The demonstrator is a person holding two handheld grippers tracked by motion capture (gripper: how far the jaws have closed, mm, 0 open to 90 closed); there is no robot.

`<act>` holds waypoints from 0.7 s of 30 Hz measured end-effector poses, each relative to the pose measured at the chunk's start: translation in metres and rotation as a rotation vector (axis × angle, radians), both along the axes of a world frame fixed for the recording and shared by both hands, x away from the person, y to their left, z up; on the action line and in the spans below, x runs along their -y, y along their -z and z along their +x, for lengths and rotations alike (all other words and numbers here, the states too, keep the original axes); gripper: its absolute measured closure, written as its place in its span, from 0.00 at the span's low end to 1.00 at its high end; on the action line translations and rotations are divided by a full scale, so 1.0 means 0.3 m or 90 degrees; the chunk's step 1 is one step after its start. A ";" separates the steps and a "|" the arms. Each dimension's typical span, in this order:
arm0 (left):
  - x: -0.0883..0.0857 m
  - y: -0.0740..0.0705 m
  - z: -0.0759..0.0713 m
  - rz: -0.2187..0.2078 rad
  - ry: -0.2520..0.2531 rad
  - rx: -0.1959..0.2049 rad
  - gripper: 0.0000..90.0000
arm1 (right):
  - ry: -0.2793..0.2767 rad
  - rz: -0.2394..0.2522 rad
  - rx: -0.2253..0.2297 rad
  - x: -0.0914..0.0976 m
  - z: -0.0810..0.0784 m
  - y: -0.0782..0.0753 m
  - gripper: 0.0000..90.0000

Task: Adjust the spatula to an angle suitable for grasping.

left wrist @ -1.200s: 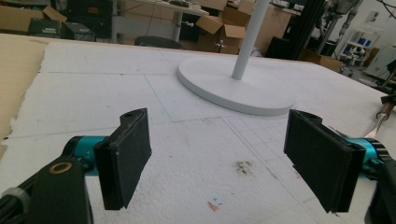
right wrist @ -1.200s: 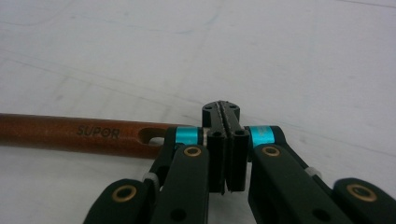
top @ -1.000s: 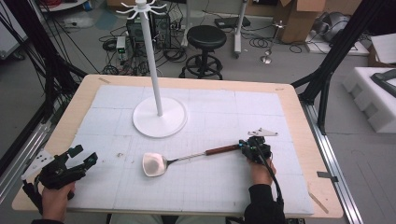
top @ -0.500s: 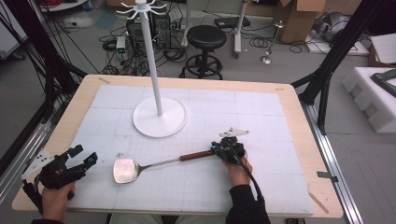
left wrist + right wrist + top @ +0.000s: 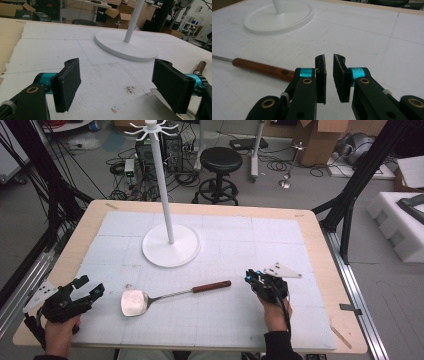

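Since the left gripper hovers over the table's near left corner with its fingers wide apart and nothing between them, the spatula lying just to its right is free for the taking. It rests flat on the white foam mat, toward the near edge, metal blade to the left and brown wooden handle to the right. I judge it light and stiff; the polished blade would likely slip between pads, so the handle (rounder, less slick) looks the better hold. Behind it, mid-table, the white hook stand rises on a broad round base, well apart and no obstacle. Farthest right, the right gripper sits just beside the handle's end, its jaws having just been opening, a narrow gap, empty.
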State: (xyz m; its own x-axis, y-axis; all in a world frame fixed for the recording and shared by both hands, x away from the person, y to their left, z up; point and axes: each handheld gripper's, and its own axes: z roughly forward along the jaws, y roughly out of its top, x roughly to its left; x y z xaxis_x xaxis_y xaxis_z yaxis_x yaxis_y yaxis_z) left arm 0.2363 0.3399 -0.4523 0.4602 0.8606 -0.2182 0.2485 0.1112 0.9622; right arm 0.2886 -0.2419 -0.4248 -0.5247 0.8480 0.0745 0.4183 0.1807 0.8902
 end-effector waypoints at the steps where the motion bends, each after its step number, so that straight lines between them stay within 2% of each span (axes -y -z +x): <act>1: 0.001 0.000 0.000 -0.001 -0.001 -0.001 0.26 | 0.000 -0.002 0.017 0.032 -0.030 0.013 0.87; 2: 0.000 0.000 0.000 0.000 -0.001 -0.001 0.26 | -0.004 -0.001 0.031 0.052 -0.051 0.021 0.85; 3: 0.000 0.000 0.001 0.000 -0.002 -0.001 0.26 | -0.004 -0.001 0.031 0.052 -0.051 0.021 0.85; 5: 0.000 0.000 0.000 0.001 -0.003 -0.001 0.26 | -0.002 0.006 0.058 0.080 -0.082 0.031 0.76; 9: 0.001 0.000 -0.001 0.001 -0.002 0.002 0.26 | 0.029 0.035 0.088 0.122 -0.123 0.040 0.45; 11: 0.001 0.000 -0.003 0.001 -0.001 0.004 0.26 | 0.056 0.043 0.106 0.137 -0.143 0.032 0.29; 13: 0.001 0.001 -0.004 0.001 0.000 0.008 0.26 | 0.062 0.047 0.112 0.140 -0.152 0.029 0.26; 14: 0.001 0.001 -0.005 0.002 0.000 0.008 0.26 | 0.066 0.048 0.125 0.148 -0.168 0.023 0.22; 15: 0.001 0.001 -0.006 0.001 -0.001 0.010 0.26 | 0.063 0.046 0.130 0.153 -0.175 0.020 0.22; 21: 0.004 0.001 -0.007 0.007 -0.015 0.009 0.26 | 0.070 0.063 0.129 0.172 -0.198 0.019 0.21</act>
